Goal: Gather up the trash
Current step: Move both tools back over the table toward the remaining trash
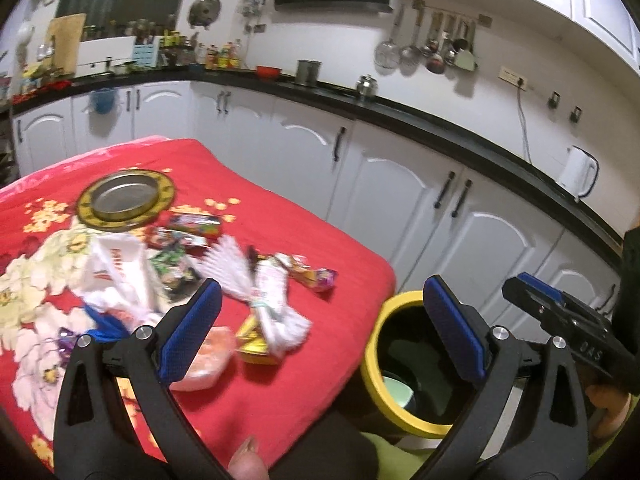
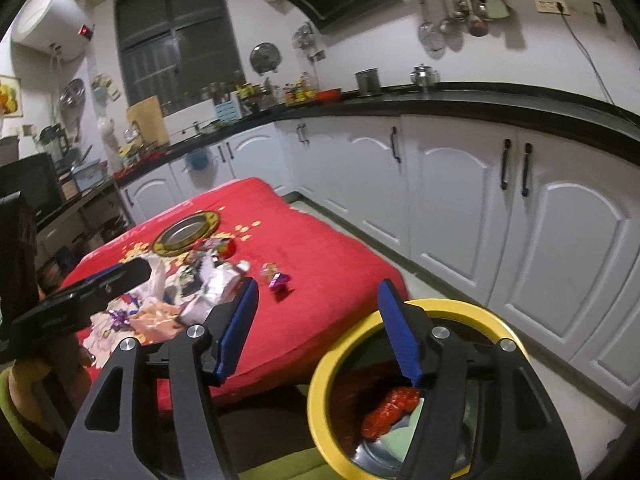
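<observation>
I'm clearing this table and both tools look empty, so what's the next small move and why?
Probably swing the left tool back over the wrapper pile and close on one piece. Both tools stand open with nothing between the pads, the right tool hangs above the yellow-rimmed bin, where a red wrapper already lies, and plenty of litter remains on the red cloth.

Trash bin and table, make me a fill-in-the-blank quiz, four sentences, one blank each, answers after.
1. The bin has a ______ rim.
2. The wrappers lie on a ______ cloth.
3. A crumpled red wrapper lies inside the ______.
4. The right gripper has its jaws ______, nothing between them.

Answers: yellow; red; bin; open
</observation>
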{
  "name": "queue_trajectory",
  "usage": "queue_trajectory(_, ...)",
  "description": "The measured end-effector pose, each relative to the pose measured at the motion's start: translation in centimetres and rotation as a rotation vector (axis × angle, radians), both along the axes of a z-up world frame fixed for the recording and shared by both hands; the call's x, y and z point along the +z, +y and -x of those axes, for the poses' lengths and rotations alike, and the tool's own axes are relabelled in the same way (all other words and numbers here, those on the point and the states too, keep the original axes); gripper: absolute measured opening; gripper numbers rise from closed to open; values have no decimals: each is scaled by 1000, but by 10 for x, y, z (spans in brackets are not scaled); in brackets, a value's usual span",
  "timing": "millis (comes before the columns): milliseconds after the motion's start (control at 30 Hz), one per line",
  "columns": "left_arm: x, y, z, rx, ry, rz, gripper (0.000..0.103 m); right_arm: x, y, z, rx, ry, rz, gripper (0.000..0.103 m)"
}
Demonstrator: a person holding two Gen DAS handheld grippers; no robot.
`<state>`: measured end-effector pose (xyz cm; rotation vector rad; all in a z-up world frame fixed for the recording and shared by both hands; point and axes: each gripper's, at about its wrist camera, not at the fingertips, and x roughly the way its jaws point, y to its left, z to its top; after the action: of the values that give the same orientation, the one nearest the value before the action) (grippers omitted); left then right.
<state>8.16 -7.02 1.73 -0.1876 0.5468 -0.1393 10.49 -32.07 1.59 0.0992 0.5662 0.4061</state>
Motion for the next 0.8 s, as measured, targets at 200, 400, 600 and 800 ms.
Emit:
queue_trajectory(200, 6, 26, 4, 54, -11, -11, 92, 2, 32, 3, 64, -1, 18, 61)
queue_trajectory(400, 10, 53, 7, 102, -20, -23, 92, 0, 64, 0, 138, 7, 36, 62)
queue_trajectory(600, 10, 79, 6, 155, -23, -14, 92, 0, 99, -6, 204, 22, 55, 62)
queue_trajectory(800, 6, 103, 0, 212, -20, -17, 92, -7, 122, -22, 233, 61, 68, 63)
